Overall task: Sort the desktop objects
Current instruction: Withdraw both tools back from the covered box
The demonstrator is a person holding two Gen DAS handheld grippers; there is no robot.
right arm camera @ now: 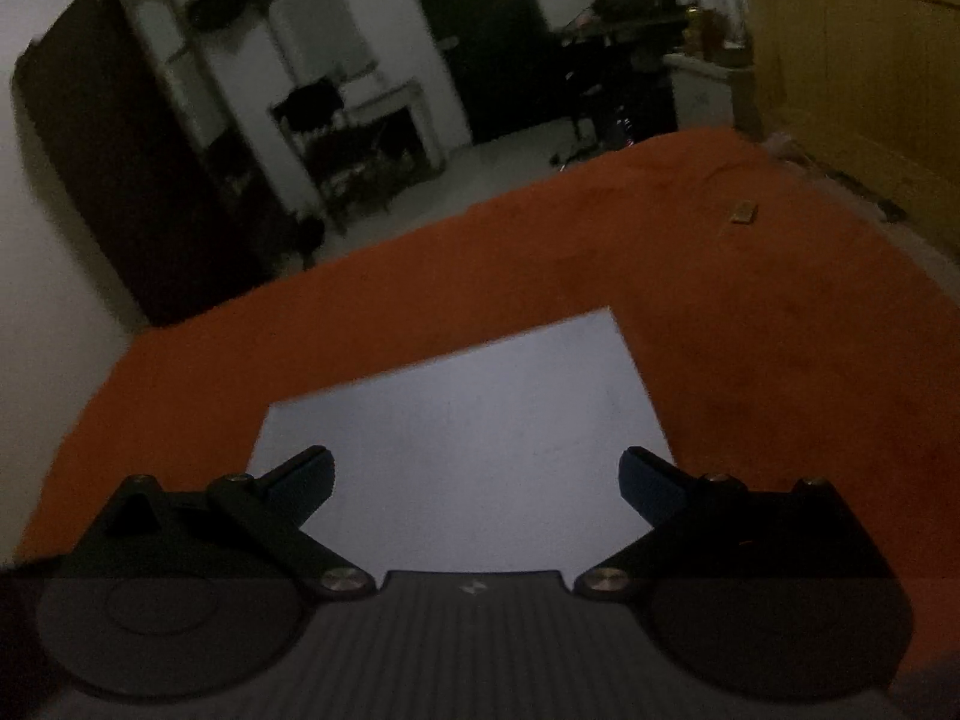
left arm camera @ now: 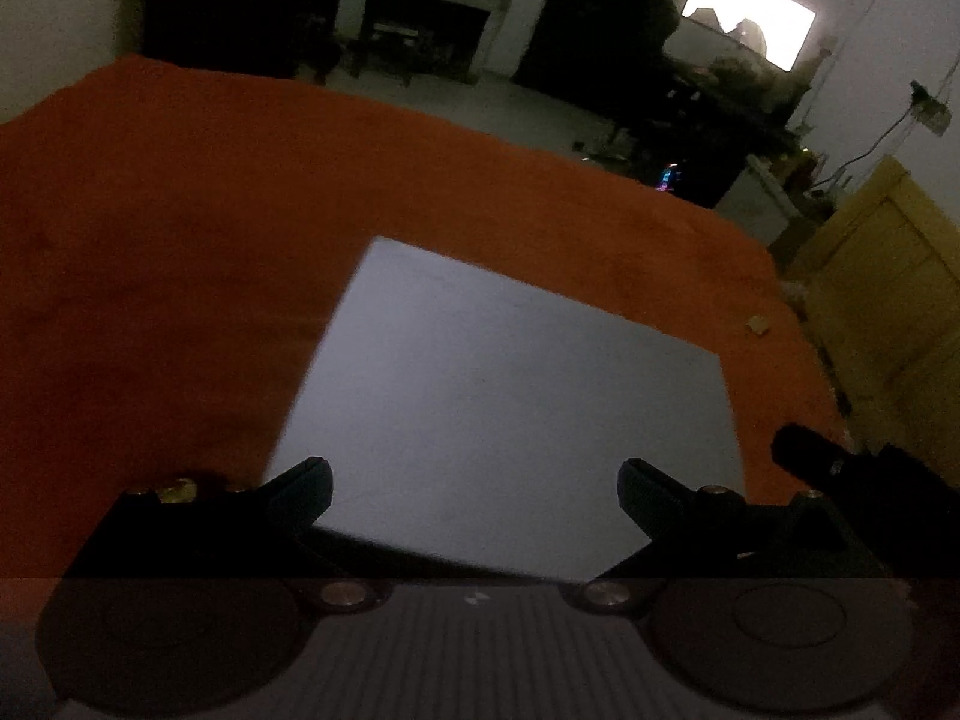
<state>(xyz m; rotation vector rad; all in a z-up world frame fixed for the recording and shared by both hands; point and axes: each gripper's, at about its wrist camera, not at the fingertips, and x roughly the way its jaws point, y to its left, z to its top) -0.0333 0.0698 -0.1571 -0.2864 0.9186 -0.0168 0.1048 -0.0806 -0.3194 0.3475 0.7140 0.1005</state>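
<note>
Left claw (left arm camera: 475, 495) spread wide, nothing between the dark fingers, poised low over a pale grey-white flat rectangular sheet (left arm camera: 504, 408) lying on the orange cloth-covered bench (left arm camera: 150, 276). Right claw (right arm camera: 477, 483) likewise gaping and empty, blue-padded fingertips (right arm camera: 651, 486) over the near part of the same sheet (right arm camera: 480, 420).

Outward from the left claw: a small yellowish-tan block (left arm camera: 758, 324) at about two o'clock, alone on the cloth near the bench's right edge, well apart from the sheet. In the right wrist view, the same little block (right arm camera: 743, 213) at about one o'clock, far up the cloth. At four o'clock in the left view, a dark cylindrical shape (left arm camera: 804, 450), too dim to identify. A yellow wooden cabinet (left arm camera: 888, 300) beyond the bench edge.

Probably light and stiff, that block; small enough to slip or tip if pinched off-centre, so best taken across its short sides, squarely, pressing lightly into the soft cloth. Sheet likely thin and flat, awkward to lift except from an edge. Sorting apparently barely begun.
</note>
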